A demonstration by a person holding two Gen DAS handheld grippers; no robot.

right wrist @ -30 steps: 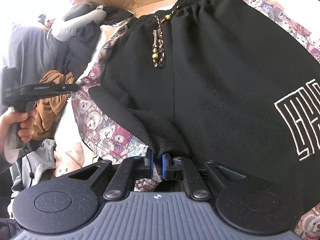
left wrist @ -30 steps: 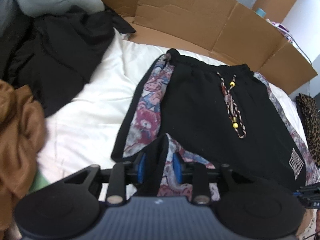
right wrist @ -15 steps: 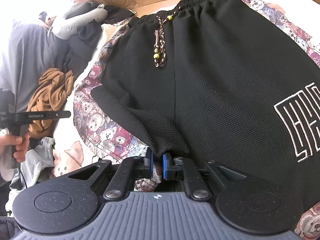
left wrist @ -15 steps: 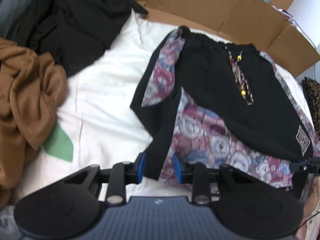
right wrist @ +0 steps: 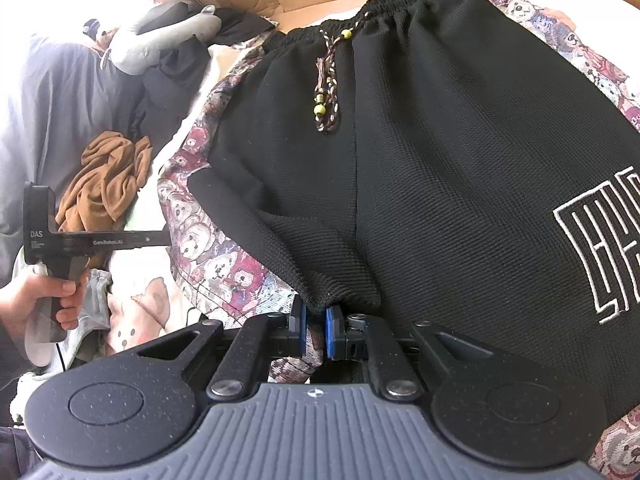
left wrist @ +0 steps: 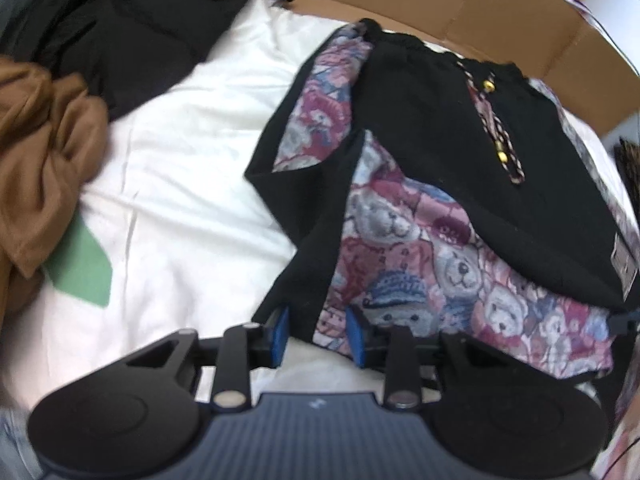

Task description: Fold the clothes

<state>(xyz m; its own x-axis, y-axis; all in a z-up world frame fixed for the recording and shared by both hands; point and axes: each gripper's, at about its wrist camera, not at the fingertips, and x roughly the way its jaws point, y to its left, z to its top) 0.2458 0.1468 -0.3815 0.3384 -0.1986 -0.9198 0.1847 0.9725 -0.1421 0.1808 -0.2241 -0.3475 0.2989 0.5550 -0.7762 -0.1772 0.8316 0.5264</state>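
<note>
My right gripper [right wrist: 316, 330] pinches the ribbed hem of the black waffle-knit shorts [right wrist: 440, 160], which lie spread on the white sheet [left wrist: 180, 184]. My left gripper [left wrist: 316, 330] has its blue pads apart, straddling the shorts' turned-back leg with its teddy-bear tapestry panel [left wrist: 420, 248].

Shorts [right wrist: 460, 152]: matt black waffle-knit cloth, ribbed hem, woven bear-print side panels, braided cord drawstring [right wrist: 328, 92] with glossy yellow beads. White stitched logo [right wrist: 600, 240] at 3 o'clock. Right hand-held gripper [right wrist: 316, 330]: matt speckled black plastic, ribbed grey housing, metal pivot pins, blue pads. Bed sheet [left wrist: 192, 184]: smooth white cloth. Cardboard [left wrist: 460, 4] at 12 o'clock: matt brown. Brown garment [left wrist: 44, 152] at 9 o'clock: soft, creased cloth.
</note>
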